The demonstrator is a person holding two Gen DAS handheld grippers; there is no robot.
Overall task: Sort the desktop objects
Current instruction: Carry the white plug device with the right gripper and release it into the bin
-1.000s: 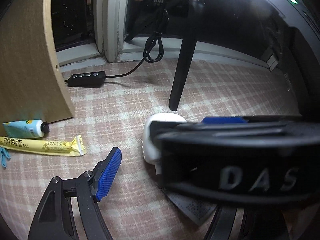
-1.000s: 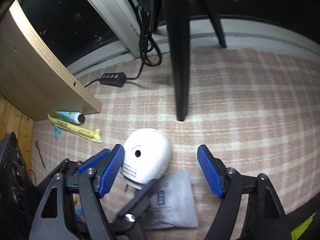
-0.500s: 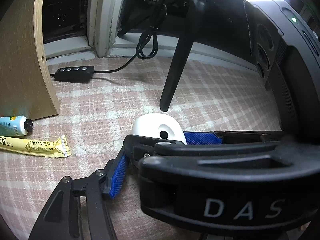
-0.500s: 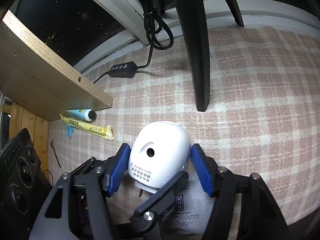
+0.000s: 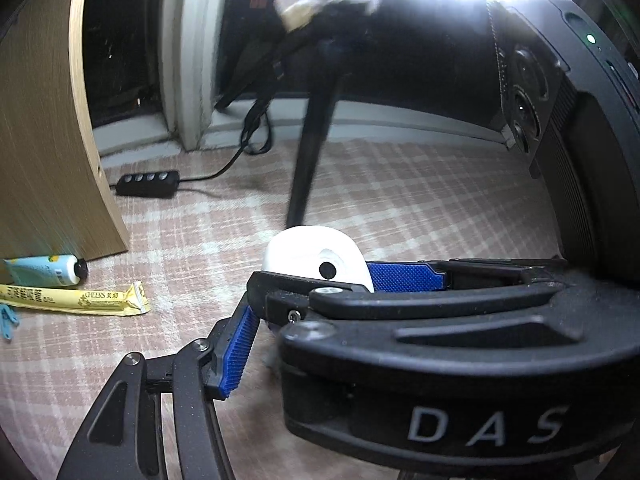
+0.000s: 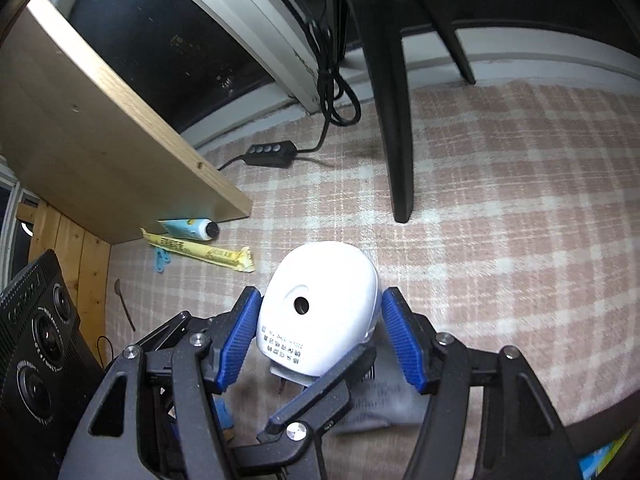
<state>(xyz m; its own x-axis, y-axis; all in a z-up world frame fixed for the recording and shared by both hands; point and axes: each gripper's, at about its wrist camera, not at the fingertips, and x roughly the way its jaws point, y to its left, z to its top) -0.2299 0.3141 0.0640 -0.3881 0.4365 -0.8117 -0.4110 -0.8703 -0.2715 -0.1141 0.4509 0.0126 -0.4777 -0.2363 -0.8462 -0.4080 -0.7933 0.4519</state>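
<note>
A white egg-shaped plug-in device [image 6: 320, 300] with a black hole in its face sits between the blue pads of my right gripper [image 6: 320, 336], which is shut on it and holds it over the checked pink cloth [image 6: 500, 240]. It also shows in the left wrist view [image 5: 316, 256], with the right gripper's black body across the foreground. My left gripper's left finger [image 5: 236, 348] shows its blue pad beside the device; its other finger is hidden. A grey sachet [image 6: 380, 400] lies under the device.
A yellow straw packet [image 6: 200, 252], a light blue tube [image 6: 188, 228] and a blue clip [image 6: 160, 262] lie by a wooden panel [image 6: 100, 120]. A black stand leg [image 6: 394, 120], a black inline switch [image 6: 272, 152] with cable, and a black speaker [image 5: 580, 160] stand around.
My right gripper closed from open onto the white device and has lifted it slightly off the grey sachet. Both views have shifted a little; the left finger stays beside the device.
</note>
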